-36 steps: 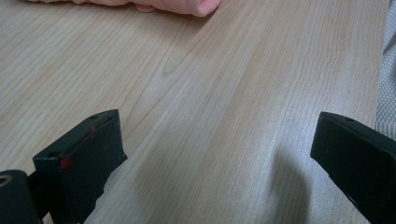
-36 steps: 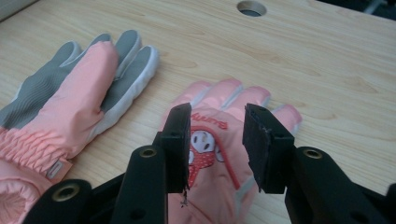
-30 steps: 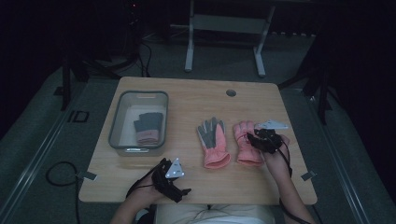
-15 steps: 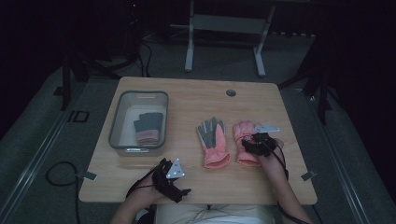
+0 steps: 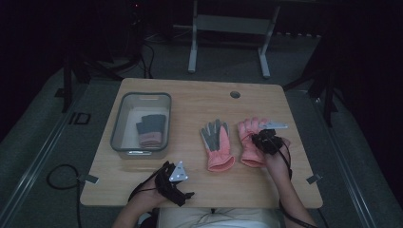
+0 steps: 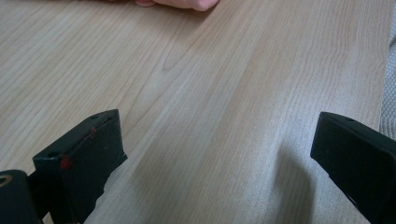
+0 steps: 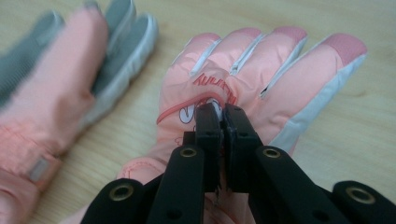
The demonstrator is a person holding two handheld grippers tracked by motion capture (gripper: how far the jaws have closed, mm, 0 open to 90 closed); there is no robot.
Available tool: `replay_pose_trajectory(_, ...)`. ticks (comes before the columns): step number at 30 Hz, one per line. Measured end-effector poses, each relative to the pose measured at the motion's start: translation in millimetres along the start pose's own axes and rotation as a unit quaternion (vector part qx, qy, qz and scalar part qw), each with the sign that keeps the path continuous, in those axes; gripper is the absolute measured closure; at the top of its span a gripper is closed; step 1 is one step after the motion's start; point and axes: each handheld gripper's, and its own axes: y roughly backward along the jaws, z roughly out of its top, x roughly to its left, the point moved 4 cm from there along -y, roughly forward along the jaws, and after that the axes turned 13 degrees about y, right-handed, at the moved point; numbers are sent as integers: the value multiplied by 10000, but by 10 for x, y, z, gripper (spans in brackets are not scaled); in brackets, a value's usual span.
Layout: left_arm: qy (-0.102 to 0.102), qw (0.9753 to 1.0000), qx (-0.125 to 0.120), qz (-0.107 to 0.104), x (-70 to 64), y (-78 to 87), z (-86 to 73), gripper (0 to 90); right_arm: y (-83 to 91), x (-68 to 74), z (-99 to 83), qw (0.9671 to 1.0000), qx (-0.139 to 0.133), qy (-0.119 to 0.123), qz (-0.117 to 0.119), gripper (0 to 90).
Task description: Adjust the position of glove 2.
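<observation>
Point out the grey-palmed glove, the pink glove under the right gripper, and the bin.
grey-palmed glove (image 5: 217,137), high view, palm
pink glove (image 7: 280,79), right gripper view, finger backs
bin (image 5: 116,129), high view, left rim

The table (image 6: 224,93) is pale matt wood with visible grain; the pink glove (image 7: 261,79) is smooth padded cloth.

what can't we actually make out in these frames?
- Right gripper view: print on the pink glove is partly hidden by the right gripper, pinched shut on its fabric.
- Right gripper view: the grey-palmed glove is blurred and cut off by the left edge.
- High view: folded items in the bin are too small and dim to identify.
- Left gripper view: a pink object is cut off by the top edge.
</observation>
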Motion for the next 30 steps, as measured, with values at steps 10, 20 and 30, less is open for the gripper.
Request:
replay_pose_trajectory(10, 16, 10000, -18, -10, 3, 0, 0, 22, 387, 238, 576, 9981, -601, 84, 47, 861)
replay_pose_trajectory(20, -26, 10000, -34, -21, -4, 6, 8, 22, 503, 720, 960, 9950, -883, 309, 338, 859)
replay_pose_trajectory(30, 2, 10000, -42, -51, -1, 8, 6, 21, 187, 957, 815, 9944, -610, 555, 665, 855)
